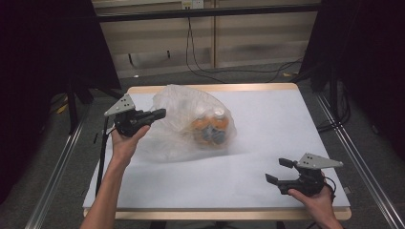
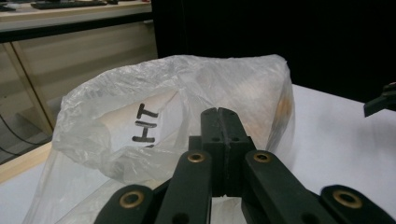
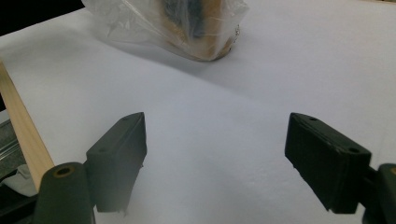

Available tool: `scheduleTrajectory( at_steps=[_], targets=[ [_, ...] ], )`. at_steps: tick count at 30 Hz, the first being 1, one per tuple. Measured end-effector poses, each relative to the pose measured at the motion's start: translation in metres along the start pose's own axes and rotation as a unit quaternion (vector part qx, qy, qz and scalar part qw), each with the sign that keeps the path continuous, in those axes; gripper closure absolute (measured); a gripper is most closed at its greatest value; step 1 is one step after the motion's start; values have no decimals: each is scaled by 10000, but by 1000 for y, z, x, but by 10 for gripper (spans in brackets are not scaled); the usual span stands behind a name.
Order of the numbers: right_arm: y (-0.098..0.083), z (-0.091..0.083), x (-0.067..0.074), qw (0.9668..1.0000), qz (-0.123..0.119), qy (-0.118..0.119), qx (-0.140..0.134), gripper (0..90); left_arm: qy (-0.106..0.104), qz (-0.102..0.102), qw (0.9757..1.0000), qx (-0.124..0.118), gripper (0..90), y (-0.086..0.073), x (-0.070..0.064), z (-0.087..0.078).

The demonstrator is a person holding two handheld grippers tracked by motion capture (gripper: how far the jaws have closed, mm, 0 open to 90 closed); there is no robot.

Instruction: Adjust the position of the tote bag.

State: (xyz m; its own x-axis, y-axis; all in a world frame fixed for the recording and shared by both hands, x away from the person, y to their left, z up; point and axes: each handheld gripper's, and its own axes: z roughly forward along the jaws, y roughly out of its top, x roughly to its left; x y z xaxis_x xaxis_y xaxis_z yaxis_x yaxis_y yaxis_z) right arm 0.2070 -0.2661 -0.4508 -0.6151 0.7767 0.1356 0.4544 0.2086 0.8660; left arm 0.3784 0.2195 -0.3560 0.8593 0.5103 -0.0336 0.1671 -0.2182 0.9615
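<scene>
Fingers [image 2: 219, 126] pinched on upright-bottled bag [image 1: 191, 119]

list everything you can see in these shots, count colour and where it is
plastic bag: one, clear and crinkled, black marker letters on it, lying at the table's far left-centre
bottles: at least two, orange with white caps, inside the bag at its right end; exact count cannot be told
table: one, white top with a pale wood edge
cables: several, black, on the floor beyond the table
left gripper: one, black with a grey plate, jaws closed at the bag's left side; whether they pinch the film cannot be told
right gripper: one, black with a grey plate, jaws open, at the near right corner
</scene>
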Motion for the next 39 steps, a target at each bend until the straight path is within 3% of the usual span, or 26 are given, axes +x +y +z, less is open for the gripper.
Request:
scheduleTrajectory(
  at_steps=[12,21,27,32,39],
  targets=[
    [1,0,0,10000,35,-31,-85,217,-115,276,9995,-134,900,30,-14,7],
    [14,5,3,9997,6,128,-209,233,-308,451,9982,-236,900,57,-24,18],
    [20,7,5,9994,-40,230,-249,247,-483,466,9975,-236,900,60,-31,28],
    [32,9,8,9988,-161,282,-358,265,-587,578,9963,-233,900,68,-39,35],
    [70,19,12,9954,-427,490,-707,352,-747,684,9946,-232,900,79,-50,45]
  ],
)
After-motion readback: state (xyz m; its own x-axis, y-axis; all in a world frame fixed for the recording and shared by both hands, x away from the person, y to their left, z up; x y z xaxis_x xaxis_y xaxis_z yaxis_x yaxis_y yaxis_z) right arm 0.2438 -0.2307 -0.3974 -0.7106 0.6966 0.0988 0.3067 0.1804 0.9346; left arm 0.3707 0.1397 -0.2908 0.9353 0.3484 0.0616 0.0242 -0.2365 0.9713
